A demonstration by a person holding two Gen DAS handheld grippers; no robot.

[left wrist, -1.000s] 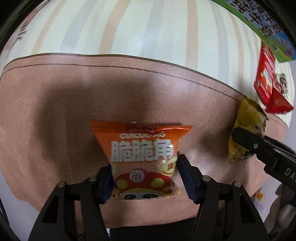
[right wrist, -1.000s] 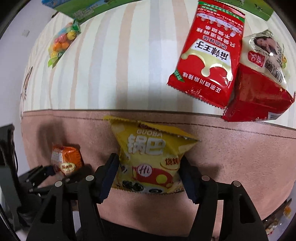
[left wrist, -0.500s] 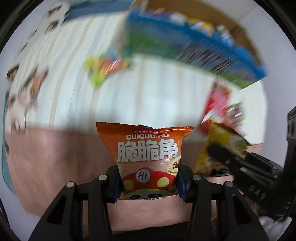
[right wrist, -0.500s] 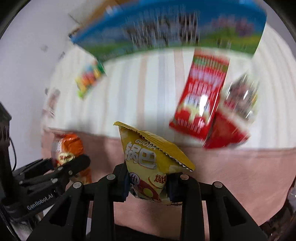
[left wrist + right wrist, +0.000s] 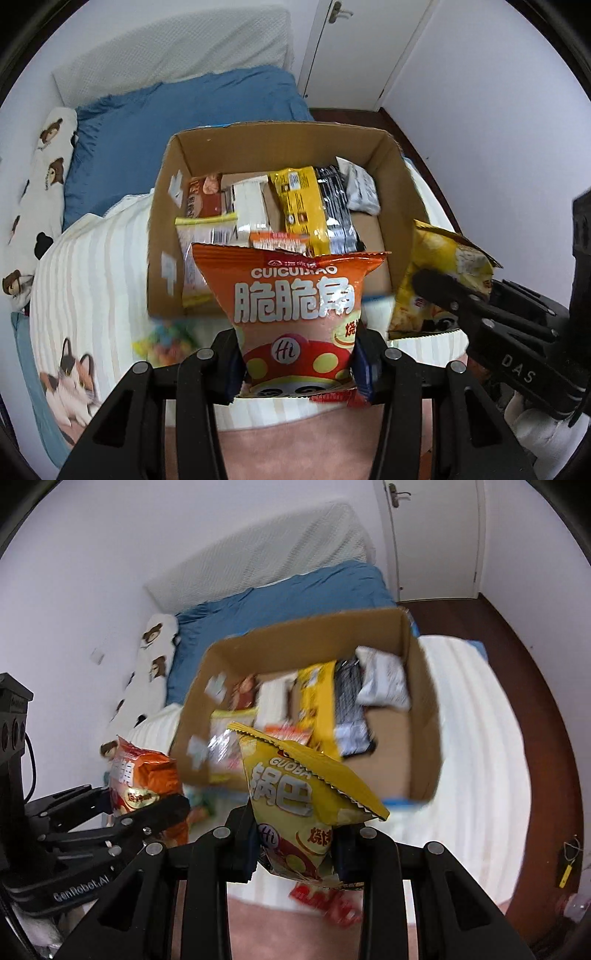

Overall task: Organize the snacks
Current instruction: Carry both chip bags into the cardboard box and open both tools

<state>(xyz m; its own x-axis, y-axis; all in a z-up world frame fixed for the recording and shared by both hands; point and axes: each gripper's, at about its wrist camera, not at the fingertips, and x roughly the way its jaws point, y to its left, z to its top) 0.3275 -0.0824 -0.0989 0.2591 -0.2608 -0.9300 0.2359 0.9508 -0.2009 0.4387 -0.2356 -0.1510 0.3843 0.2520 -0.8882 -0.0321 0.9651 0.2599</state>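
Above the striped bed cover [image 5: 92,266], an orange foil snack bag [image 5: 295,317] is clamped low down by the left gripper [image 5: 297,363]. A yellow crimped snack bag [image 5: 299,805] is pinched by the right gripper [image 5: 295,853], jaws having just closed. Both bags are held w/ an open brown cardboard box [image 5: 162,229] of packets behind.

Orange and yellow packets over stripes, brown cardboard, blue bedding.

Between the black left fingers [image 5: 221,365], an orange snack bag [image 5: 295,314] with white lettering and a red base dotted yellow. Between the black right fingers [image 5: 242,845], a yellow snack bag [image 5: 295,797] with white lettering and a red patch low down. Beyond both, a brown cardboard box [image 5: 399,173] holding yellow, black, white and red wrappers. Under it, a cream bedspread [image 5: 99,266] striped pale beige, with a calico cat print. Farther back, a blue blanket [image 5: 177,122]; left of it, a white pillow [image 5: 40,177] printed with brown bears.
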